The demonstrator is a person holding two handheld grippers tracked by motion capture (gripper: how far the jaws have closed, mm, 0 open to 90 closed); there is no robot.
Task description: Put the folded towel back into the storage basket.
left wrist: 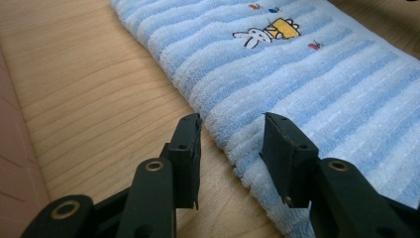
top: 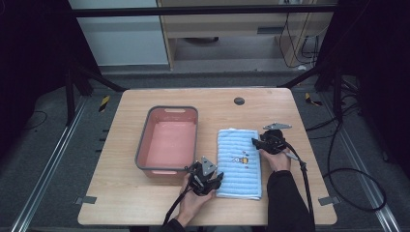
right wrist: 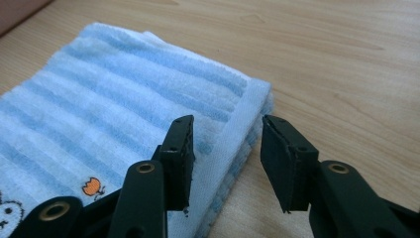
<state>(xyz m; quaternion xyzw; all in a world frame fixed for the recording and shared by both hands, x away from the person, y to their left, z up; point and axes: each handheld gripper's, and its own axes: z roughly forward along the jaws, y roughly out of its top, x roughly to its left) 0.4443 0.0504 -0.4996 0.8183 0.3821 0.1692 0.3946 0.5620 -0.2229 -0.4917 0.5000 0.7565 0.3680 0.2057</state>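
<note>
A pink tub [top: 168, 140] sits left on the table [top: 125, 193]. My left claw [top: 211, 181] straddles the towel's [top: 240, 164] near left edge, jaws part open, not yet pinching. My right claw [top: 259, 141] straddles the far right edge likewise. The towel's underside folds are hidden.

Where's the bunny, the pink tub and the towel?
bunny [left wrist: 253, 37], left gripper view, on its white body.
tub [top: 143, 140], high view, on its left wall.
towel [right wrist: 114, 94], right gripper view, on its striped top.
</note>
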